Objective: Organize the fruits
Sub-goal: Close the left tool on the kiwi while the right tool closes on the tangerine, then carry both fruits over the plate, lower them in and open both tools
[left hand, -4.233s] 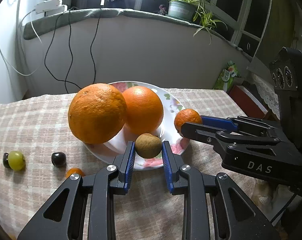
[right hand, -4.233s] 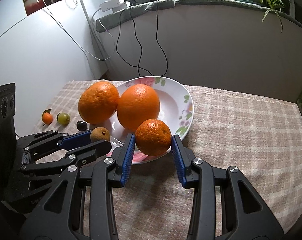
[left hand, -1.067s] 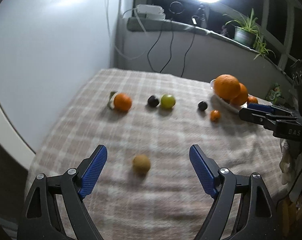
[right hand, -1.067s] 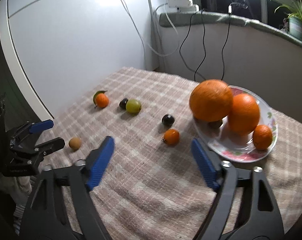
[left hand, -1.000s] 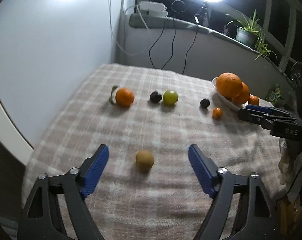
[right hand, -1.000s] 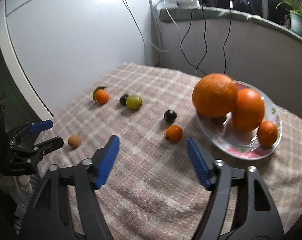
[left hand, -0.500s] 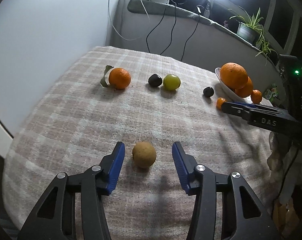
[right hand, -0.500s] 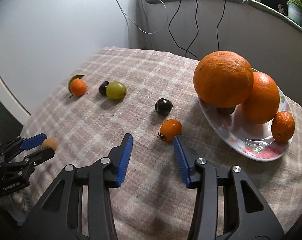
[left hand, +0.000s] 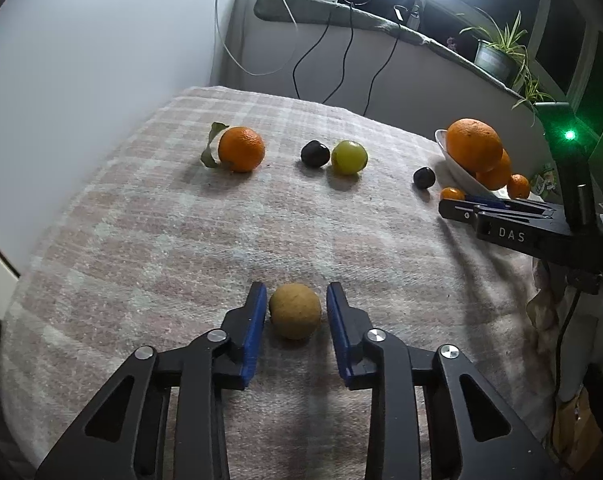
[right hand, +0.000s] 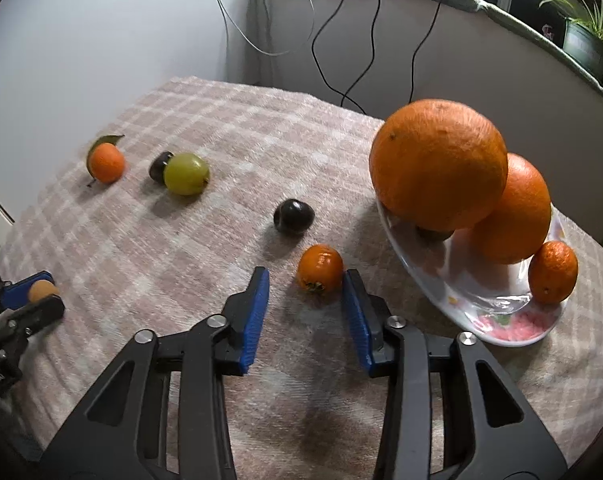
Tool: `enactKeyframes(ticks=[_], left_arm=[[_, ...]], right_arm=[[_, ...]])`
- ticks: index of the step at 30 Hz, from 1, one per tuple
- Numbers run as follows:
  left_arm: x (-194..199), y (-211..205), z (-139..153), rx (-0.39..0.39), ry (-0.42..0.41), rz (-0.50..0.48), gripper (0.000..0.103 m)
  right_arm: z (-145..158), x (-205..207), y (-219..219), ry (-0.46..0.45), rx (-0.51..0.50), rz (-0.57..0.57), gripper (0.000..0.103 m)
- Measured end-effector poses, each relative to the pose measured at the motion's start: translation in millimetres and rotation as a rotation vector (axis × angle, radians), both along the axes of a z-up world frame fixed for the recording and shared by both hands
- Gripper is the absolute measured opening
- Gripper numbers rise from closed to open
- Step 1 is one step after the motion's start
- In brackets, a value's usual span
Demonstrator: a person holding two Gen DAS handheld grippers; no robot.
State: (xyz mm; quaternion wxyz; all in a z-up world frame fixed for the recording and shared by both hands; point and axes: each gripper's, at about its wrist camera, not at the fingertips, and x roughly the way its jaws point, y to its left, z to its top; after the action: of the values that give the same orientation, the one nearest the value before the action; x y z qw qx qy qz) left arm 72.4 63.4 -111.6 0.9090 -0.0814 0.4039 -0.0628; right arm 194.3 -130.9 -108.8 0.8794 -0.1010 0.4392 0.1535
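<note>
Left wrist view, left to right: a mandarin (left hand: pixel 241 149) with a leaf (left hand: pixel 212 145) attached lies at the far left of the checked cloth (left hand: pixel 181 240). To its right, a dark grape (left hand: pixel 314 153) touches a green grape (left hand: pixel 349 157). In the foreground, the left gripper (left hand: pixel 295 312) brackets a brown fruit (left hand: pixel 295 310) resting on the cloth; the blue pads (left hand: pixel 254 322) stand just beside the fruit on each side, with a thin gap visible, so the jaws are apart and not clamped. Further right, a second dark fruit (left hand: pixel 424 177) lies near the plate (left hand: pixel 457 172), which carries two large oranges, the front orange (left hand: pixel 474 145) partly covering the other, and a small mandarin at the right edge. Right wrist view, left to right: the left gripper appears at the left border with the brown fruit (right hand: pixel 42 290) between its tips. The leafed mandarin (right hand: pixel 107 162), the grape pair and the dark fruit (right hand: pixel 293 216) follow across the cloth. The right gripper (right hand: pixel 305 300) is low over the cloth with jaws apart; a small orange fruit (right hand: pixel 320 269) lies between the pads, close to the right-hand pad (right hand: pixel 357 332) and well clear of the left-hand one. The plate (right hand: pixel 461 292) sits at the right, holding the large orange (right hand: pixel 439 165), a second orange (right hand: pixel 515 216) and a small mandarin (right hand: pixel 552 272).
</note>
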Motion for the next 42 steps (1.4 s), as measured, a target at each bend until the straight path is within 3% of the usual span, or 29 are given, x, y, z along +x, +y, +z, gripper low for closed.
enactKeyframes(ticks=[3,12,21,32,42], left_arm=[[0,1,0,0.003,0.000,-0.001,0.024],[-4,3,5,-0.009,-0.013,0.004,0.023],[-3,-10,25,-0.034,-0.057,-0.025,0.023],[19,-62,43,-0.058,-0.101,-0.129,0.023],[50,-127,58,-0.058,-0.131,-0.234,0.023]], right_arm=[[-2,3,-3,0.001,0.006,-0.015,0.024],[4,-2,-6,-0.002,0.050,0.006,0.024],[31,-26,-25,-0.031,0.153,0.032,0.024],[54,-41,-86,-0.068,0.231,-0.042,0.024],[52,-32,-127,-0.080,0.240,-0.120,0.024]])
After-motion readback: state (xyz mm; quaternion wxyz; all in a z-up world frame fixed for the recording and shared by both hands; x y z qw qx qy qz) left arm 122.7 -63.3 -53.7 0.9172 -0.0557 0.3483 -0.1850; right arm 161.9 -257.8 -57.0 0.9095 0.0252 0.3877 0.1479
